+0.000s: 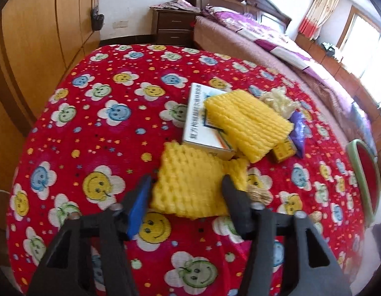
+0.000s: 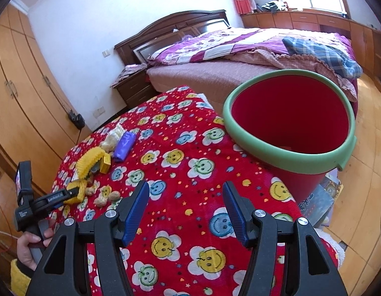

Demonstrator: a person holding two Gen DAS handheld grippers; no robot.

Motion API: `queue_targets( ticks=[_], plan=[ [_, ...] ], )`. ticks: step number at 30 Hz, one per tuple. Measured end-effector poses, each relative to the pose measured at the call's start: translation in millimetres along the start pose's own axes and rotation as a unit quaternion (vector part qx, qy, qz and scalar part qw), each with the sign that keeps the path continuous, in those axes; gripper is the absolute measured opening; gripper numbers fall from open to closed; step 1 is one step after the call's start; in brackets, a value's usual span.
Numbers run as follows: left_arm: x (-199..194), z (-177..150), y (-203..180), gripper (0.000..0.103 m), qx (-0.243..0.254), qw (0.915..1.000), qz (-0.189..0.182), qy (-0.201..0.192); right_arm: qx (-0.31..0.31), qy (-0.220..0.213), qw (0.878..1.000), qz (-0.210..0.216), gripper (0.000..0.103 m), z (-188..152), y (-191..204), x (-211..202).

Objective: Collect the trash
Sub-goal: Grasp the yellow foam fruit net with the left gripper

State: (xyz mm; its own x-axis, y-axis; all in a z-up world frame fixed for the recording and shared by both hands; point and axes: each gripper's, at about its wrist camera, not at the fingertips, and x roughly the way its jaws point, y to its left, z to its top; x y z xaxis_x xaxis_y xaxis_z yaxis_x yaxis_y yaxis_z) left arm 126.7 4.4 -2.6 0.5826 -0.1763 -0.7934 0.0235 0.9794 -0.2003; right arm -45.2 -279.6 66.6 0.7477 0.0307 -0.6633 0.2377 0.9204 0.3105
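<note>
A pile of trash lies on the red smiley-flower tablecloth: a yellow foam net, a second yellow foam net on a white box, a purple bag, a pale crumpled wrapper and peanut shells. My left gripper is open with the near foam net between its fingers; whether they touch it I cannot tell. It shows at the left of the right wrist view. My right gripper is open and empty above the cloth. The red bin with a green rim stands beyond it to the right.
A bed with purple bedding stands behind the table. Wooden wardrobes line the left wall and a dark nightstand is at the back. The bin's rim shows at the right edge of the left wrist view.
</note>
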Motion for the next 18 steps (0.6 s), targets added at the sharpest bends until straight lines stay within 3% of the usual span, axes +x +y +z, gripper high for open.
queue_targets(
  ticks=[2,4,10,18],
  plan=[
    [-1,-1,1,0.021,-0.006,0.9995,-0.031,0.002,-0.007,0.006,1.000,0.002,0.063,0,6,5],
    [-4,-2,2,0.012,-0.013,0.9981,-0.059,0.005,-0.014,0.015,1.000,0.007,0.063,2,12,12],
    [-31,8,6,0.011,-0.011,0.9959,-0.087,-0.023,-0.030,0.032,0.999,0.014,0.063,14,32,32],
    [-44,50,17,0.011,0.005,0.9958,-0.043,-0.081,-0.044,0.052,0.997,0.026,0.063,40,67,71]
  ],
)
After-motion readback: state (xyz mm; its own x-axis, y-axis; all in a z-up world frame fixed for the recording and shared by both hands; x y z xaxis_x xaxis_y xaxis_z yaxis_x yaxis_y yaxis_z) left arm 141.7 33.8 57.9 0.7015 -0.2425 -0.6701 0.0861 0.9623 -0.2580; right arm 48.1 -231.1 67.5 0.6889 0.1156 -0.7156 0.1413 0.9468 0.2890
